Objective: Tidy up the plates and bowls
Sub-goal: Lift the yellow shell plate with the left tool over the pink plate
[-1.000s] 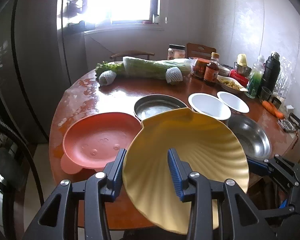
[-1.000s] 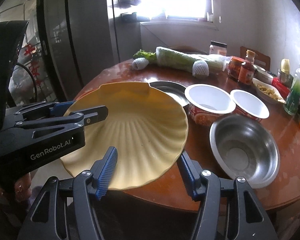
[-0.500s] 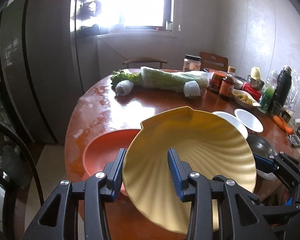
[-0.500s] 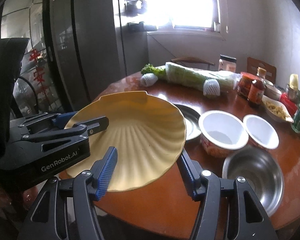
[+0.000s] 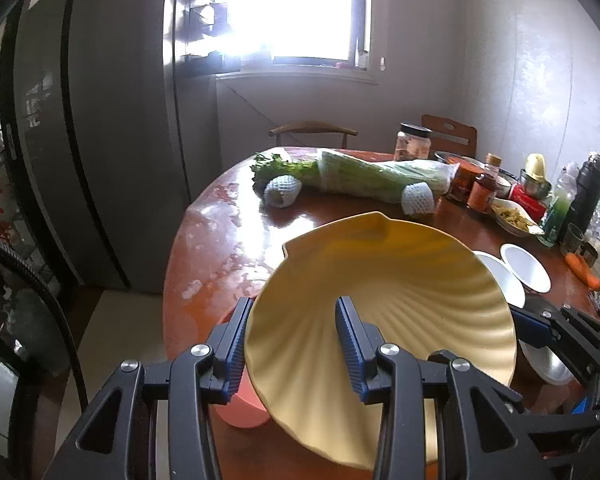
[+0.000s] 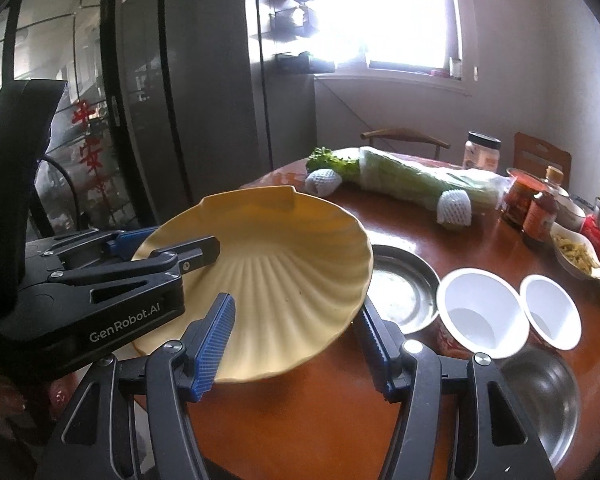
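– Left tongs (image 5: 292,320), what have they got?
– They are clamped on the near rim of the yellow shell plate (image 5: 400,292), one blue pad on the ribbed inside and the other under the edge, jaws only a little apart
– And the right tongs (image 6: 296,320)?
– Set somewhat wider, also on that plate: one pad lies over its inner face and the other sits under the rim on the side toward the bowls. From the left camera only one of their blue pads shows, right against the plate's edge
– So where is the plate?
– Held between the two tools, tilted, clear of the round wooden table (image 5: 228,248) and partly past its near edge. A pink plate (image 5: 240,404) peeks out underneath it on the left
– What else is on the table?
– A shallow steel dish (image 6: 400,284) just beside the yellow rim, then a larger white bowl (image 6: 480,312) and a smaller white bowl (image 6: 550,308) side by side, and a deep steel bowl (image 6: 540,392) nearest the right camera
– Further back?
– A long bag of greens (image 6: 420,184) lies across the far side, with jars and bottles crowding the right end
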Tool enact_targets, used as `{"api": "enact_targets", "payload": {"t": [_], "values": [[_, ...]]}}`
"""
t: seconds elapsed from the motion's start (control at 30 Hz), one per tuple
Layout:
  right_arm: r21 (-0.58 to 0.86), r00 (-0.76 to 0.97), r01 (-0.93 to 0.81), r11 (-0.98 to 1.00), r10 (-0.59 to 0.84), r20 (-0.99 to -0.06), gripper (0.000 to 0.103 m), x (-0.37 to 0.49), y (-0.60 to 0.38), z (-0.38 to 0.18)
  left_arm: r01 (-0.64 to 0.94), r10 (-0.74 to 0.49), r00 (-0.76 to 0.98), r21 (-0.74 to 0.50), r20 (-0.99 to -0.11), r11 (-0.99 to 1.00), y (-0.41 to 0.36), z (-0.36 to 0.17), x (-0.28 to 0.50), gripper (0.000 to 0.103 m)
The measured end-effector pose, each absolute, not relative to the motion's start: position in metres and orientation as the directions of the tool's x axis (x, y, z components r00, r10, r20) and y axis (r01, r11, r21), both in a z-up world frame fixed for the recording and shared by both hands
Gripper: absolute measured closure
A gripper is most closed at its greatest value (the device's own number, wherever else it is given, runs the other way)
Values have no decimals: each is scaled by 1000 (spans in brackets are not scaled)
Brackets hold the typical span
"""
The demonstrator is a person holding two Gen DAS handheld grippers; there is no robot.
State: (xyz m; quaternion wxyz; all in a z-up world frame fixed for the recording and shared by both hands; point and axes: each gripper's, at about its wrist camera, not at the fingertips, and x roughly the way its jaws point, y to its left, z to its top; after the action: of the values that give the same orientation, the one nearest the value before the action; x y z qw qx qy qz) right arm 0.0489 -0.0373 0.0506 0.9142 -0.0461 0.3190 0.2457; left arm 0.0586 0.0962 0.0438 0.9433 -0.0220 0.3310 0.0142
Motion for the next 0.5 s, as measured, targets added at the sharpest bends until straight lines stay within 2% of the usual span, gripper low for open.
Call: {"api": "enact_targets", "payload": {"t": [0.5], "values": [[77, 657, -518, 852, 454, -602, 40, 69, -12, 54, -84, 58, 780, -13, -623, 996, 121, 50, 73, 62]]}}
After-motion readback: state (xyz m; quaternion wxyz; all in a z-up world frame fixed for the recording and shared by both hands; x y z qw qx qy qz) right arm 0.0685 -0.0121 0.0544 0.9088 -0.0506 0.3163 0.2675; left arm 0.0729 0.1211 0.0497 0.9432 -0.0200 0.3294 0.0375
